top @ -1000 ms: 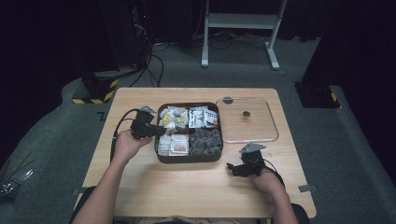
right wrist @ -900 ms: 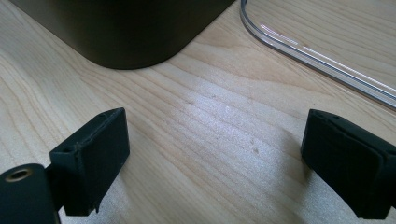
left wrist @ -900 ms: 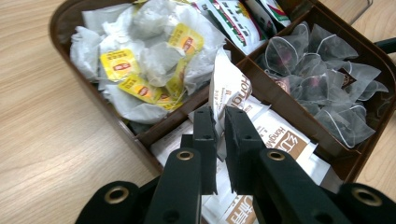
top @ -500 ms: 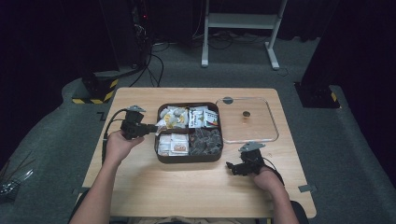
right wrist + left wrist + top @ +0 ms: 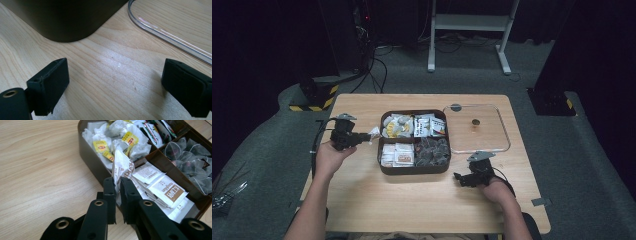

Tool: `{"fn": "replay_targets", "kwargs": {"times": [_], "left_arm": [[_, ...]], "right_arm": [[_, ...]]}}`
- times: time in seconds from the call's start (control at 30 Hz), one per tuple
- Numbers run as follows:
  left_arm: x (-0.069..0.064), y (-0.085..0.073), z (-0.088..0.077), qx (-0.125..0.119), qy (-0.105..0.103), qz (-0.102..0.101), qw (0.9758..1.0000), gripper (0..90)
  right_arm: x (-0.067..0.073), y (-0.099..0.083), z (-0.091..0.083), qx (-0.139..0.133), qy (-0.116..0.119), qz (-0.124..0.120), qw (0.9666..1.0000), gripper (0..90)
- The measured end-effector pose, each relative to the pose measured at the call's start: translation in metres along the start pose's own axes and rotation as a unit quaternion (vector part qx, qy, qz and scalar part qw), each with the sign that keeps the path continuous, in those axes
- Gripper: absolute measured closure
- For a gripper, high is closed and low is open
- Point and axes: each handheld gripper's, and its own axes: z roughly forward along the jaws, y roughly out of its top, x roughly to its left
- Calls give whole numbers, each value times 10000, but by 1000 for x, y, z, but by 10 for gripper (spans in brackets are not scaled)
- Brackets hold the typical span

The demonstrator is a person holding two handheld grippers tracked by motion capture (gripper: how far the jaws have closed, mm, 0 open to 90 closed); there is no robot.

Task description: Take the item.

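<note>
- My left gripper (image 5: 118, 188) is clamped on a white paper sachet (image 5: 122, 166), held just outside the left wall of the dark brown four-compartment box (image 5: 414, 168).
- The box sits mid-table on the pale wooden tabletop (image 5: 412, 200); a clear plastic lid (image 5: 503, 130) lies flat, touching its right side.
- My right gripper (image 5: 115, 90) rests low over bare wood near the box's front right corner, jaws wide apart, holding nothing.
- Room dark; grey carpet (image 5: 592, 150), white metal frame (image 5: 472, 20) behind.
</note>
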Motion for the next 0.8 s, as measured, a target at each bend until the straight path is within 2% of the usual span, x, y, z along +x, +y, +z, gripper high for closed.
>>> {"fn": "replay_targets", "kwargs": {"times": [0.1, 0.43, 0.63, 0.8], "left_arm": [[3, -1, -1, -1, 27, -24, 10000, 834], [30, -14, 2, 63, 218, -306, 9993, 833], [41, -19, 14, 228, 296, -405, 9985, 832], [44, -21, 25, 378, 341, -394, 9979, 832]], "right_arm": [[0, 0, 0, 0, -4, 3, 10000, 77], [0, 1, 0, 5, -12, 4, 10000, 77], [0, 1, 1, 2, -11, 13, 10000, 76], [0, 1, 1, 1, -14, 11, 10000, 76]]}}
